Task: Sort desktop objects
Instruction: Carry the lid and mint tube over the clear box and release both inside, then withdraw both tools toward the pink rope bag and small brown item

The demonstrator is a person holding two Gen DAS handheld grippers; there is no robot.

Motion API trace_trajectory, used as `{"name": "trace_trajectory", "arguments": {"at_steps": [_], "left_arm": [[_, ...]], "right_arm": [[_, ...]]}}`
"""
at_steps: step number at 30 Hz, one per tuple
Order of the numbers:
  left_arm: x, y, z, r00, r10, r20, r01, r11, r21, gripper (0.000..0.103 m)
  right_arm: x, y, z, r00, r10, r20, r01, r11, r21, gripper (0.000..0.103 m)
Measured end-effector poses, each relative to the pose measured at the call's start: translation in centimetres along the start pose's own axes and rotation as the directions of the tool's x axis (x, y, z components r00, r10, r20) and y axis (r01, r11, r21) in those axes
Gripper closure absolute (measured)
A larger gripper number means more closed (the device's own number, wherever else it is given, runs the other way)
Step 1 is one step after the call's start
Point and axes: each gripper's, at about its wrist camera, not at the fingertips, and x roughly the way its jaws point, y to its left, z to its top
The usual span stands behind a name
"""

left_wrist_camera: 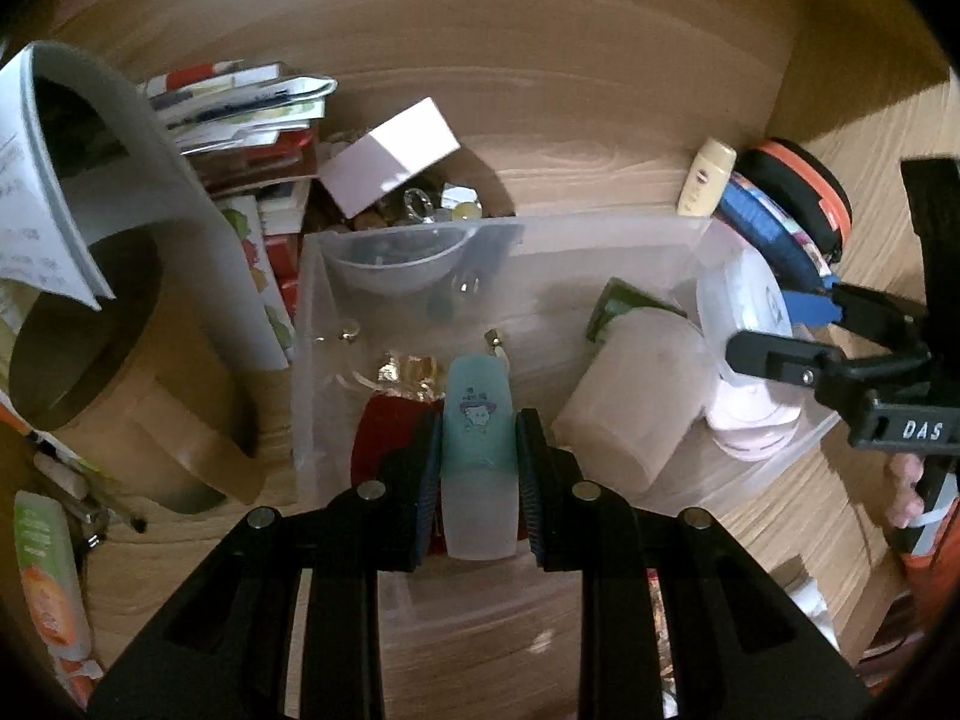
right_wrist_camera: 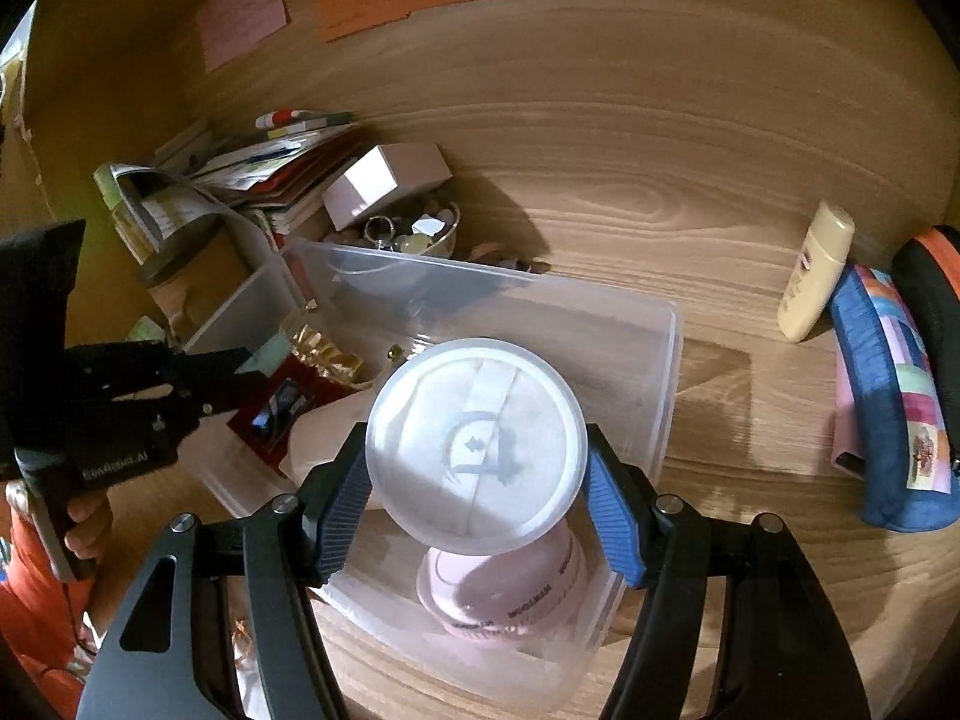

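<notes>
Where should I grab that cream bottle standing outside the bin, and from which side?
Grip the cream bottle across its flat mid-body, below the cap, probably coming from the front. It stands nearly upright on the desk, leaning slightly, its broad face toward the camera. The blue pouch sits close on its right, so keep the jaws clear of that side; the clear bin leaves open desk on its left.

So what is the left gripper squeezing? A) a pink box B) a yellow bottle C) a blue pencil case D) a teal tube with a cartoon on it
D: the left gripper is clamped on the teal tube with its pads on both sides, above the clear plastic bin.
</notes>
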Motion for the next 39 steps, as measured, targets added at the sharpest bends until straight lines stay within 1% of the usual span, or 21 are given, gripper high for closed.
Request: {"name": "trace_trajectory", "arguments": {"at_steps": [2, 5, 10, 12, 14, 17, 18, 22, 23, 25, 27, 29, 35, 39], "left_arm": [[0.0, -0.1, -0.1, 1.0, 0.017, 0.0, -0.017, 1.0, 0.011, 0.079], [0.0, 0.0, -0.1, 1.0, 0.012, -0.001, -0.012, 1.0, 0.009, 0.079], [-0.1, 0.0, -0.3, 1.0, 0.016, 0.0, -0.016, 1.0, 0.016, 0.078], [-0.2, -0.1, -0.4, 1.0, 0.013, -0.001, -0.013, 1.0, 0.023, 0.075], [-0.3, -0.1, -0.4, 1.0, 0.0, 0.005, 0.0, 1.0, 0.02, 0.066], [-0.7, -0.1, -0.6, 1.0, 0.0, 0.015, 0.0, 1.0, 0.019, 0.06], [-1.0, -0.1, -0.7, 1.0, 0.0, 0.021, -0.001, 1.0, 0.02, 0.059], [-2.2, -0.2, -0.9, 0.999, 0.009, 0.049, -0.01, 1.0, 0.019, 0.047], [-2.5, -0.3, -0.9, 0.998, 0.009, 0.054, -0.01, 1.0, 0.017, 0.044], [-3.2, -0.3, -0.9, 0.998, 0.003, 0.066, -0.004, 1.0, 0.01, 0.041], [-3.9, -0.3, -1.0, 0.997, 0.003, 0.075, -0.003, 1.0, 0.004, 0.037], [-4.7, -0.3, -1.3, 0.997, 0.004, 0.083, -0.003, 1.0, -0.004, 0.029], [-6.9, -0.7, -2.8, 0.995, 0.016, 0.097, -0.016, 1.0, -0.006, 0.026], [-7.8, -0.8, -4.3, 0.996, 0.03, 0.088, -0.03, 1.0, -0.005, 0.024]], "right_arm": [[0.1, -0.2, 0.1, 1.0, 0.004, -0.005, -0.004, 1.0, 0.007, 0.04], [0.5, -0.3, 0.2, 1.0, -0.004, -0.016, 0.004, 1.0, 0.004, 0.04], [0.5, 0.3, 0.0, 0.999, -0.045, -0.016, 0.044, 0.999, -0.021, 0.04], [0.4, 0.5, -0.2, 0.998, -0.059, -0.015, 0.058, 0.998, -0.034, 0.04], [0.3, 0.8, -0.3, 0.997, -0.079, -0.012, 0.079, 0.996, -0.047, 0.038], [0.1, 1.2, -0.6, 0.996, -0.094, -0.01, 0.093, 0.994, -0.058, 0.026], [-0.1, 1.3, -0.8, 0.995, -0.097, -0.003, 0.097, 0.994, -0.058, 0.026], [-0.9, 1.8, -1.0, 0.995, -0.099, 0.0, 0.099, 0.993, -0.065, 0.025], [-1.1, 2.0, -1.0, 0.995, -0.101, 0.002, 0.101, 0.993, -0.065, 0.023], [-1.8, 2.2, -1.1, 0.995, -0.102, 0.01, 0.103, 0.993, -0.06, 0.02], [-2.6, 2.3, -1.2, 0.995, -0.097, 0.023, 0.098, 0.994, -0.052, 0.02], [-3.4, 2.5, -1.3, 0.995, -0.091, 0.033, 0.092, 0.995, -0.046, 0.019], [-5.3, 3.4, -2.3, 0.996, -0.068, 0.055, 0.071, 0.996, -0.05, 0.019], [-5.9, 4.3, -3.4, 0.996, -0.06, 0.06, 0.064, 0.995, -0.072, 0.018]]}}
